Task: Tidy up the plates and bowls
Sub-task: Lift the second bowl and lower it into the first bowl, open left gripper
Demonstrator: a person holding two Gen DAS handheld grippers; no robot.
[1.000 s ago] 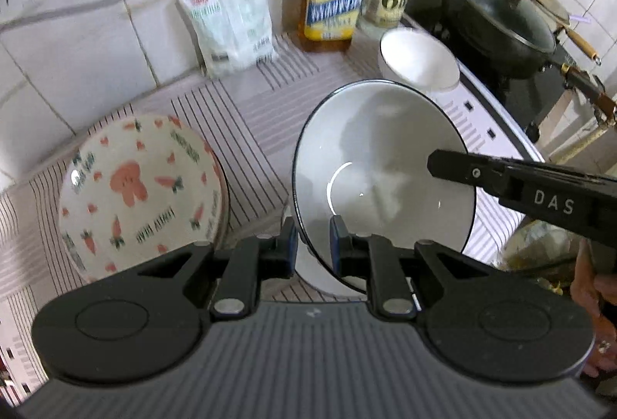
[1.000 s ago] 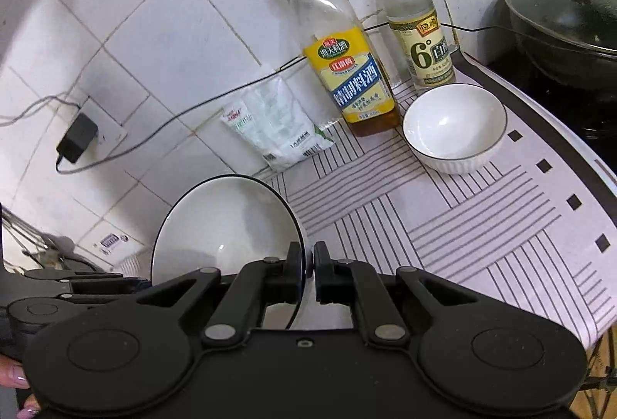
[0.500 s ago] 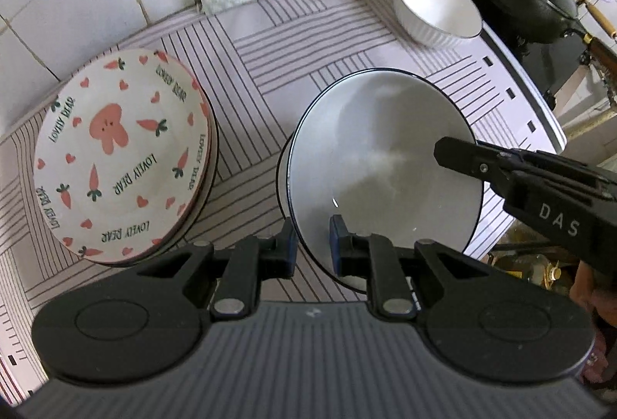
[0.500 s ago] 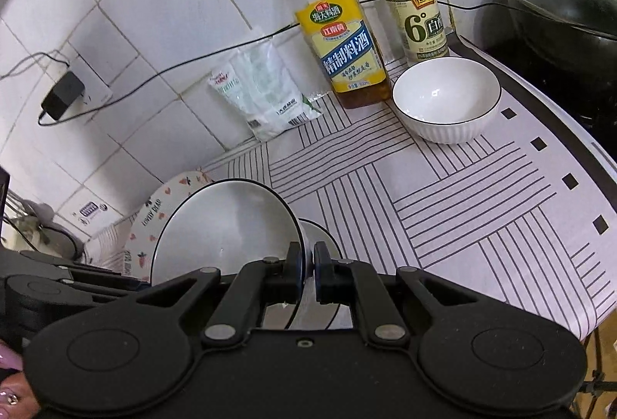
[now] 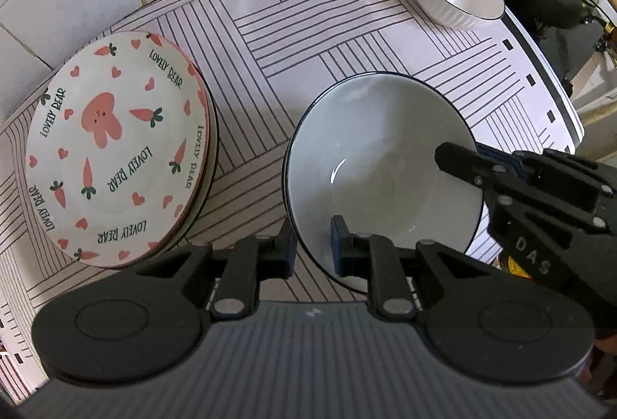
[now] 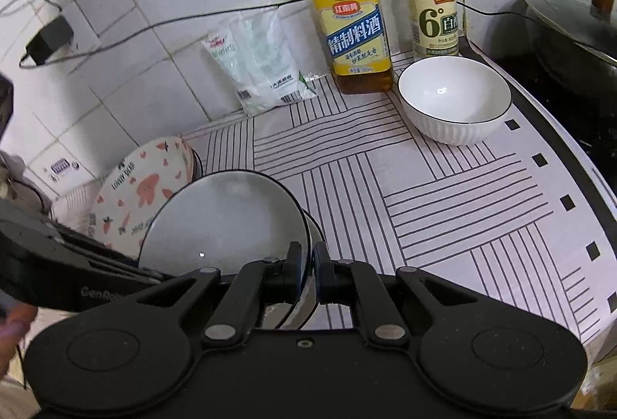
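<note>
Left wrist view: the striped mat [image 5: 347,33] carries everything. Left of the grey bowl [image 5: 378,164] lies the carrot-print plate stack [image 5: 115,149]. The bowl, tilted over another bowl, is pinched on opposite rims by left gripper [image 5: 313,241] and right gripper [image 6: 307,272], likely for steady nesting.

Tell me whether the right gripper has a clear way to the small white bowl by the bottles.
Probably not yet: the right gripper is shut on the big bowl's rim. Bare mat lies before the small white bowl.
</note>
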